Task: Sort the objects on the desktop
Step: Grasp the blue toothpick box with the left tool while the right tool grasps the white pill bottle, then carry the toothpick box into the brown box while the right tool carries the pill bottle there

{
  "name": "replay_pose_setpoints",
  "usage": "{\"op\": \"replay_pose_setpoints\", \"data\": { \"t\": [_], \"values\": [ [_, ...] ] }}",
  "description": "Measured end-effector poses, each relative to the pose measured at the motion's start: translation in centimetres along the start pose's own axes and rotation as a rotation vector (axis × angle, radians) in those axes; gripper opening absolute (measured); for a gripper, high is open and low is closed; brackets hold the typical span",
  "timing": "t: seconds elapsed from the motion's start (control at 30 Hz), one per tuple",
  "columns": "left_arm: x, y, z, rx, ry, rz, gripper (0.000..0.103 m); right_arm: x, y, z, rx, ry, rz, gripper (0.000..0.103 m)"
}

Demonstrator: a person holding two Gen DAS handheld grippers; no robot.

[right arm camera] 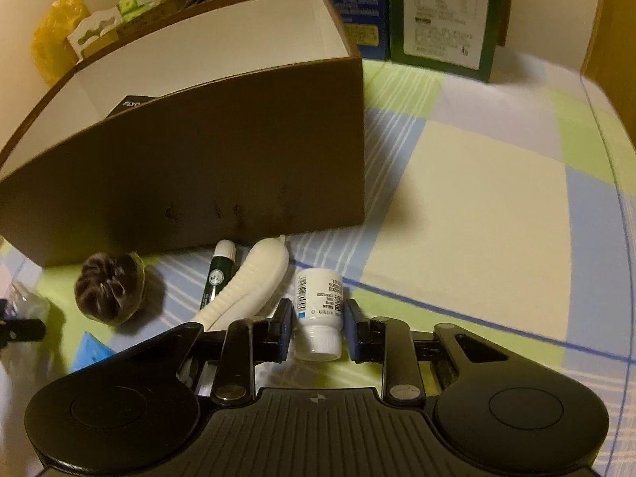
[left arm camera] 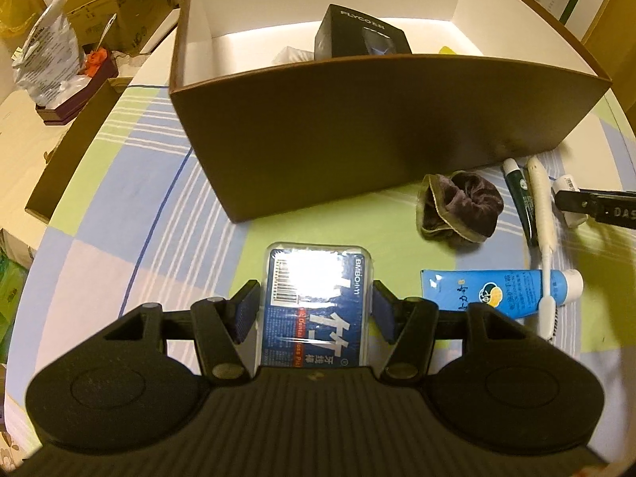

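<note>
My left gripper (left arm camera: 314, 306) is shut on a clear dental floss pick box with a blue label (left arm camera: 318, 298), its pads pressing both sides, in front of the brown cardboard box (left arm camera: 357, 131). A black FLYCO carton (left arm camera: 357, 35) lies inside that box. My right gripper (right arm camera: 318, 330) straddles a small white bottle (right arm camera: 320, 314) lying on the cloth; small gaps show between pads and bottle. A dark scrunchie (right arm camera: 109, 288), a green tube (right arm camera: 216, 276) and a white brush handle (right arm camera: 250, 282) lie beside it. A blue tube (left arm camera: 497, 288) lies right of my left gripper.
The checked tablecloth (right arm camera: 477, 198) covers the table. Cartons (right arm camera: 441, 16) stand behind the brown box at the far right. A low brown lid (left arm camera: 71, 151), a plastic bag (left arm camera: 47, 59) and clutter sit at the far left.
</note>
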State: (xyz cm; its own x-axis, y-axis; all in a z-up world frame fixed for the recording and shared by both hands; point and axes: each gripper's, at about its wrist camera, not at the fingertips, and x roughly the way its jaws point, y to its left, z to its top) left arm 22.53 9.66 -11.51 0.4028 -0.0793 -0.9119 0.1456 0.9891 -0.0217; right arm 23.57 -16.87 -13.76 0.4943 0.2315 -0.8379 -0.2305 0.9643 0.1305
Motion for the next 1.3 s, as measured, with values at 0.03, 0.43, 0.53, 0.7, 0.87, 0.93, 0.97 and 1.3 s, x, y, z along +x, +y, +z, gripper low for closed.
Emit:
{"op": "replay_pose_setpoints", "data": {
  "t": [0.03,0.43,0.53,0.7,0.87,0.93,0.97,1.3],
  "values": [
    [-0.1,0.0,-0.1,-0.002,-0.001,0.0,0.054,-0.2,0.0,-0.1,-0.006,0.004,0.006,0.024],
    [-2.5,-0.5,-1.1,0.004,-0.04,-0.021,0.054,-4.7,0.7,-1.6,-0.04,-0.017,0.038,0.024],
    [-3.4,-0.7,-1.2,0.008,-0.059,-0.027,0.053,-5.7,0.9,-2.0,-0.04,-0.023,0.051,0.024],
    [-4.8,-0.8,-1.4,0.014,-0.088,-0.036,0.053,-7.1,1.2,-3.0,-0.035,-0.031,0.071,0.024],
    [-5.0,-0.7,-2.0,0.007,-0.087,-0.031,0.053,-7.8,1.4,-4.0,-0.023,-0.027,0.082,0.024],
    [-5.3,-0.6,-2.2,0.004,-0.091,-0.035,0.053,-8.0,1.4,-4.1,-0.023,-0.025,0.083,0.024],
    [-5.5,-0.6,-2.2,0.005,-0.096,-0.036,0.053,-8.1,1.4,-4.1,-0.024,-0.024,0.083,0.024],
    [-8.3,-0.3,-1.6,0.012,-0.156,-0.038,0.053,-9.6,2.0,-3.1,-0.044,-0.062,0.09,0.024]
  ]
}}
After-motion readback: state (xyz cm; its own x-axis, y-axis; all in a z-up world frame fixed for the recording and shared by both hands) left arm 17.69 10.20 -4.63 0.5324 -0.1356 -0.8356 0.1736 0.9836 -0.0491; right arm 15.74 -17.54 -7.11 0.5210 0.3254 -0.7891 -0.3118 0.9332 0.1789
